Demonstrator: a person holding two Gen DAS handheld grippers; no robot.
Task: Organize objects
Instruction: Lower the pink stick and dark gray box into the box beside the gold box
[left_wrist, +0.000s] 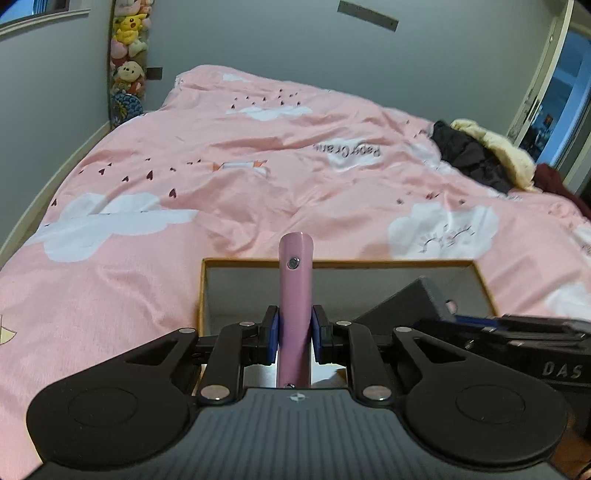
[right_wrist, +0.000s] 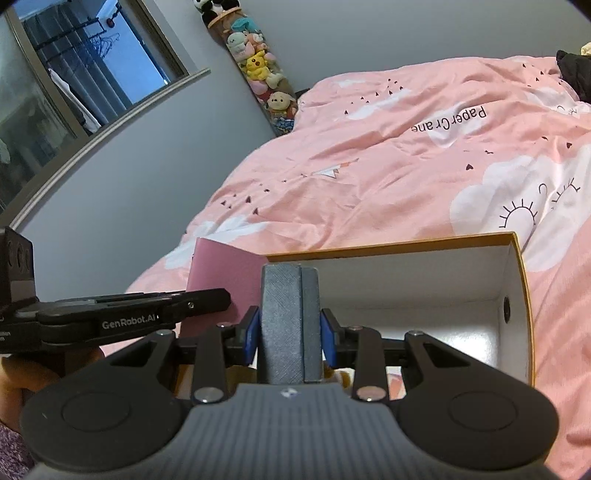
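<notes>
Hovering over the open cardboard box with orange rim and white inside (right_wrist: 517, 291), both grippers carry a load: the left gripper (left_wrist: 295, 332) has its jaws clamped narrow on a flat pink metallic case (left_wrist: 295, 295) held edge-on, and the right gripper (right_wrist: 290, 332) squeezes a grey ribbed rectangular block (right_wrist: 288, 317). Risk here, as I judge it: the two tools sit close together above one box, so they could knock each other or catch the rim, and the box may shift on the soft, rumpled pink cloud-print duvet (left_wrist: 258, 147). Around it, grey walls, a hanging column of plush toys (right_wrist: 258, 70), a window (right_wrist: 85, 66), and dark clothes (left_wrist: 469, 155) at the bed's far side.
</notes>
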